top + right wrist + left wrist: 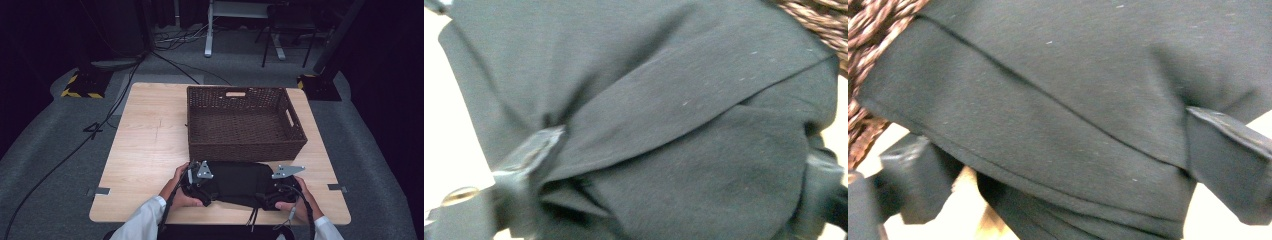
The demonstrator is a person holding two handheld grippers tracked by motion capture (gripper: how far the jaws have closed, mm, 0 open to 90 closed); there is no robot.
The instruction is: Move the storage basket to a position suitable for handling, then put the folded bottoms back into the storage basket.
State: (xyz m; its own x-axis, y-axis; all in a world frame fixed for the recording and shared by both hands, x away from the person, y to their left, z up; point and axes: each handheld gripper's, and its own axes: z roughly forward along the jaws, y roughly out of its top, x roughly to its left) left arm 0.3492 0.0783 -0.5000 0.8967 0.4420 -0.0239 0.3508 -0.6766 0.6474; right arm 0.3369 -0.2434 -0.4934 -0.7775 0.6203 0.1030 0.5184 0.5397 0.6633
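Observation:
A folded black garment (235, 181) lies across the near part of the wooden table (145, 150), just in front of a brown wicker basket (247, 149). My left gripper (197, 186) is at the garment's left end and my right gripper (280, 192) at its right end, each held in a hand. In the left gripper view, the black cloth (1058, 115) fills the span between the two jaws of the left gripper (1063, 172). The right gripper (674, 187) has bunched, creased cloth (684, 125) pinched between its jaws.
The basket's inside looks empty, and its weave shows at a corner of each gripper view (868, 45) (819, 15). Bare table stretches to the left of the basket. Cables and stand feet (82, 85) lie on the grey floor around the table.

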